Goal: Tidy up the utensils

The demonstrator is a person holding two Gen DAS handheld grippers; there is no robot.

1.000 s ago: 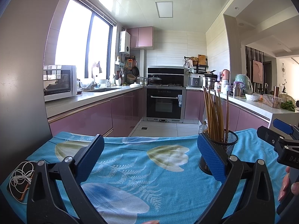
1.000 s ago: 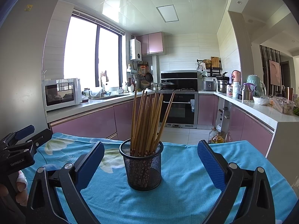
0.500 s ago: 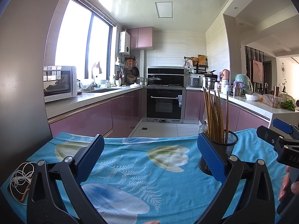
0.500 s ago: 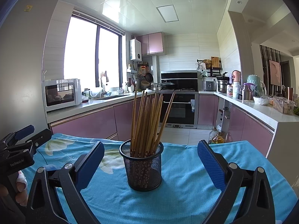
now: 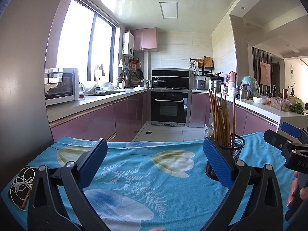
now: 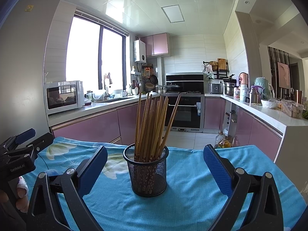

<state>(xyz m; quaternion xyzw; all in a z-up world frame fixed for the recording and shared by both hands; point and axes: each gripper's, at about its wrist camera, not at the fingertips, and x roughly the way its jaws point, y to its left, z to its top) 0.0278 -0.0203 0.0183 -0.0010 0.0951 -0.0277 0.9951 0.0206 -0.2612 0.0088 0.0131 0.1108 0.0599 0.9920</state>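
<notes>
A black mesh cup (image 6: pixel 147 175) stands upright on the blue flowered tablecloth (image 6: pixel 188 188) and holds several brown wooden chopsticks (image 6: pixel 152 127). My right gripper (image 6: pixel 154 167) is open and empty, with the cup centred between its blue pads just beyond the tips. My left gripper (image 5: pixel 154 163) is open and empty over the cloth. In the left wrist view the cup (image 5: pixel 235 150) with its chopsticks (image 5: pixel 221 119) stands behind the right pad. Each gripper shows at the edge of the other's view.
A phone with white earphones (image 5: pixel 20 184) lies at the cloth's left edge. Beyond the table are pink kitchen cabinets (image 5: pixel 92 123), an oven (image 5: pixel 169 107) and a cluttered counter (image 5: pixel 269 105) on the right. A grey fridge wall (image 5: pixel 21 96) stands at left.
</notes>
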